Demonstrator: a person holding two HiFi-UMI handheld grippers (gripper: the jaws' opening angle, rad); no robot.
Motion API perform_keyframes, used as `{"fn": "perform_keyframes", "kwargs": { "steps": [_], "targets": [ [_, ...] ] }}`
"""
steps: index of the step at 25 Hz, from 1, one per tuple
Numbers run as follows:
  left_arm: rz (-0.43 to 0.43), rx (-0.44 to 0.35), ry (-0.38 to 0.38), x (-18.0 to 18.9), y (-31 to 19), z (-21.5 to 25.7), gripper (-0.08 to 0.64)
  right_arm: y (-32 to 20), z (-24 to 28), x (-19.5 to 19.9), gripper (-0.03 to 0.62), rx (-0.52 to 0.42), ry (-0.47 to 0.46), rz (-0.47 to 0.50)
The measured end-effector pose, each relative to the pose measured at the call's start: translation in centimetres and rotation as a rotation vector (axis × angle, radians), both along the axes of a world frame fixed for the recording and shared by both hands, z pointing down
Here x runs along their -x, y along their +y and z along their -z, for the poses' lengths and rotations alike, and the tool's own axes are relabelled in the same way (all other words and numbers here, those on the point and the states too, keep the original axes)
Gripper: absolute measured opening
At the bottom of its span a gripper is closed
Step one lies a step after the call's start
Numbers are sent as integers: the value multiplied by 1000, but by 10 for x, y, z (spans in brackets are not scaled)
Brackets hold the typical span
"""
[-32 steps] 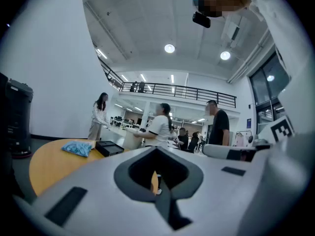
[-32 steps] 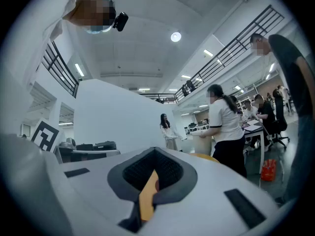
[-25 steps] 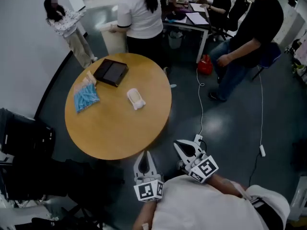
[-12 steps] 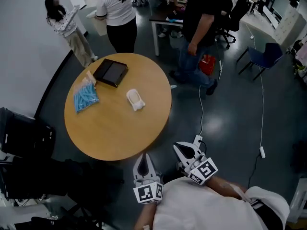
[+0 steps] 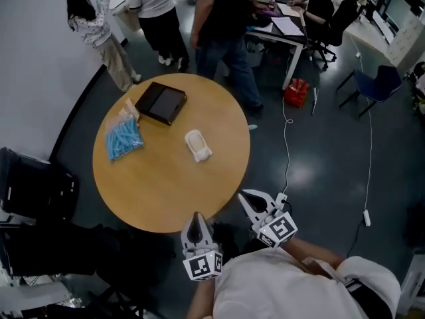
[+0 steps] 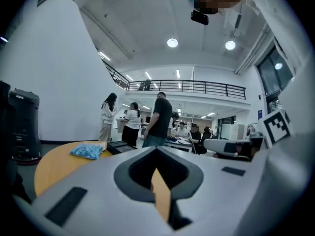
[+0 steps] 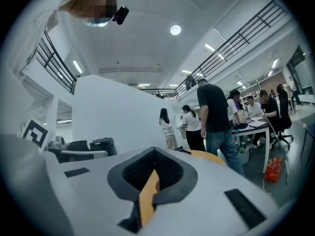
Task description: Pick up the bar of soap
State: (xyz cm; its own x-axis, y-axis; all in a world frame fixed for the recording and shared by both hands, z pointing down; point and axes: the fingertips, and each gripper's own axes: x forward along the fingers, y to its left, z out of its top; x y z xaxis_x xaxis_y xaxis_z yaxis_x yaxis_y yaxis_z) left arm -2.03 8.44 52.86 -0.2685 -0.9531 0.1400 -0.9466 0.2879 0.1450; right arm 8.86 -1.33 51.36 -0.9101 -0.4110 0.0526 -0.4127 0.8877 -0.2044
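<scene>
The bar of soap [image 5: 198, 145], white and oblong, lies on the round wooden table [image 5: 166, 191], right of its middle. Both grippers hang off the table's near edge, well short of the soap. My left gripper [image 5: 195, 222] points at the table rim with its jaws together and nothing in them. My right gripper [image 5: 248, 197] sits just right of the rim, also shut and empty. In the left gripper view the gripper [image 6: 158, 150] looks low across the tabletop [image 6: 54, 163]; the soap is hidden there. The right gripper view shows only its gripper [image 7: 153, 152] and a sliver of table.
A black flat box [image 5: 161, 102] and a bag of blue items [image 5: 123, 138] lie on the table's far left. Several people stand just beyond the table. A dark cart [image 5: 33, 191] is at the left, a white cable [image 5: 287, 148] and red bag [image 5: 297, 92] on the floor at right.
The view has shifted, so the table sits slightly further right and lower. Both grippers have come a little closer to its edge. The people behind the table have walked to the left.
</scene>
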Motion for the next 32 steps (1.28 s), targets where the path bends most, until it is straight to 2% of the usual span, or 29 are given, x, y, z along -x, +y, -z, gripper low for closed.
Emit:
{"fn": "perform_keyframes", "kwargs": {
  "steps": [7,10,15,16,18,20,27,32],
  "targets": [
    [-90,-43,-17,89,-69,8,6,-58,-12,84,12,-3,38,-108],
    [-102,-36,-5,118,-89,7,6,-86,-28,117,14,-1,107,-120],
    [-90,-19,1,144,-111,-2,6,-129,-72,166,20,21,236,-94],
    [-86,-14,1,149,-116,-5,6,-136,-85,177,41,35,269,-82],
    [-79,-11,9,155,-126,-10,6,-149,-115,195,177,77,352,-53],
    [-77,-12,16,160,-135,-13,6,-163,-146,212,218,118,434,-36],
    [-58,-3,39,186,-156,-19,6,-197,-249,254,275,223,751,-21],
    [-39,15,74,197,-160,-31,6,-210,-278,263,290,249,857,-72]
  ]
}}
